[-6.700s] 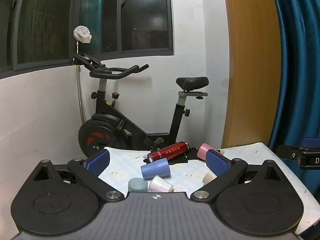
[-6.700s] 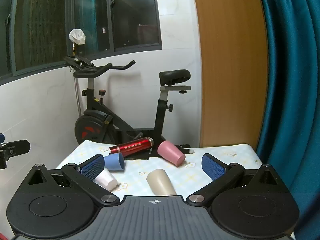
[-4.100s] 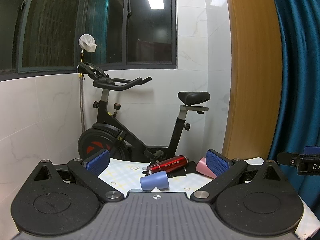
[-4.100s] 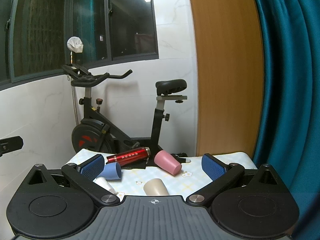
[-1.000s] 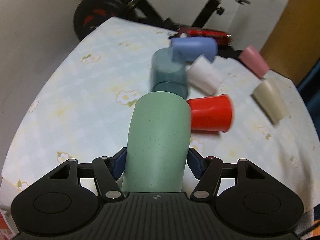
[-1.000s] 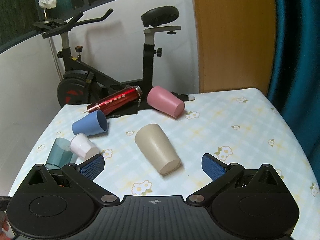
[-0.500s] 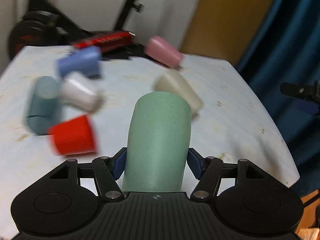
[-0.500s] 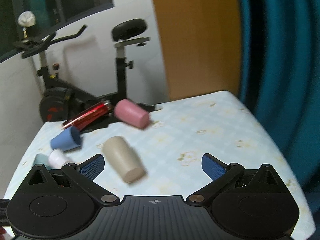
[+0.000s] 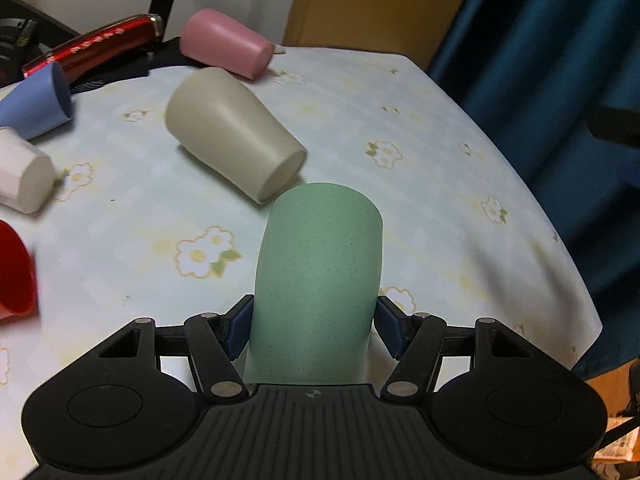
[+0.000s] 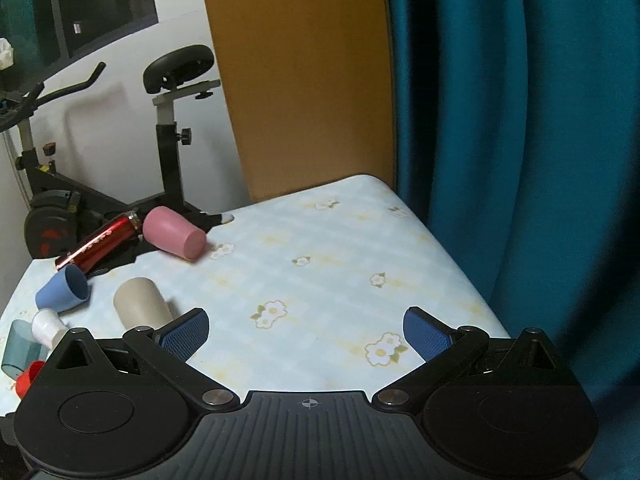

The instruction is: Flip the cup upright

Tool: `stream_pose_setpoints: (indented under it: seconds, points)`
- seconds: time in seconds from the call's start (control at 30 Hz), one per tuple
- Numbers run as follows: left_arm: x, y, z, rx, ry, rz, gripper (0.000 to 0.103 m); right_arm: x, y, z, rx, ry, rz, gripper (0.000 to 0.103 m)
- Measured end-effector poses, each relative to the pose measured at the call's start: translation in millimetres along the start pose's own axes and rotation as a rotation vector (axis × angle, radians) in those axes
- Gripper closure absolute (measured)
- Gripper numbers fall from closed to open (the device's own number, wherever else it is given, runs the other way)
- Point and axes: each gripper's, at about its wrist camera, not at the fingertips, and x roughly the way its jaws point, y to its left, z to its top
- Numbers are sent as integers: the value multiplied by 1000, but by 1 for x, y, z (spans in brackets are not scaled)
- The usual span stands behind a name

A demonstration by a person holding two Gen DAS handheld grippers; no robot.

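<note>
Left gripper [image 9: 314,330] clamping green cup [image 9: 318,280], rim hidden, right gripper [image 10: 306,334] spread wide.

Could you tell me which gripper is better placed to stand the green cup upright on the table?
The left. The left gripper is already shut on the green cup, above the table. The right gripper is open, empty, and the cup is absent from its view.

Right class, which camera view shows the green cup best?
The left wrist view: the green cup fills the centre, clamped in the left gripper jaws. The right wrist view does not show it at all.
</note>
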Motion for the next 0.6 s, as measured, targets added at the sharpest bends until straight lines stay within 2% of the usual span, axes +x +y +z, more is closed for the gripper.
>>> stream_pose_setpoints:
  seconds: [0.2,0.33,0.5,0.6]
  points:
    - [6,2,3,2,-9,-38,36,2,7,-2,-30,9,11,0]
    - [-5,4,4,-16,-33,-58,30,2,12,-3,-42,24,34,0]
    - [-36,11,1,-34,-80,-59,30,-1,23,-6,-58,33,65,0]
    - [-60,18,-2,-43,-143,-25,28,0,33,-6,-91,56,78,1]
